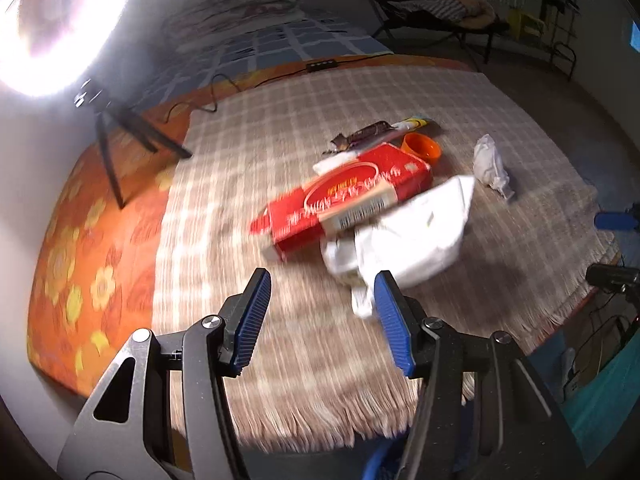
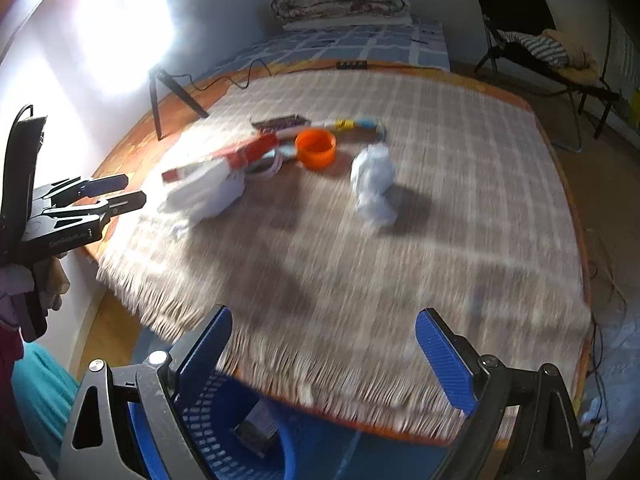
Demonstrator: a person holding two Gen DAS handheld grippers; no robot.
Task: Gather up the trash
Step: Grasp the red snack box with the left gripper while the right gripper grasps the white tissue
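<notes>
Trash lies on a checked cloth (image 1: pixel 280 120) over a round table. A red carton (image 1: pixel 344 196) (image 2: pixel 244 152) rests against white crumpled plastic (image 1: pixel 412 236) (image 2: pixel 204 196). Behind them are an orange cup (image 1: pixel 422 146) (image 2: pixel 316 148), a dark candy wrapper (image 1: pixel 360 136) (image 2: pixel 280 122) and a tube (image 1: pixel 412 123) (image 2: pixel 344 125). A crumpled white paper (image 1: pixel 490 164) (image 2: pixel 374 184) lies apart to the right. My left gripper (image 1: pixel 320 316) (image 2: pixel 120 192) is open just short of the white plastic. My right gripper (image 2: pixel 324 360) is open and empty over the near table edge, above a blue basket (image 2: pixel 224 412) holding a small box.
A black tripod (image 1: pixel 120 140) with a bright lamp stands at the table's left. A cable and a power strip (image 1: pixel 320 66) run along the far edge. A bed (image 2: pixel 360 40) and a folding cot (image 2: pixel 552 60) lie beyond. Orange flowered undercloth (image 1: pixel 80 260) shows at left.
</notes>
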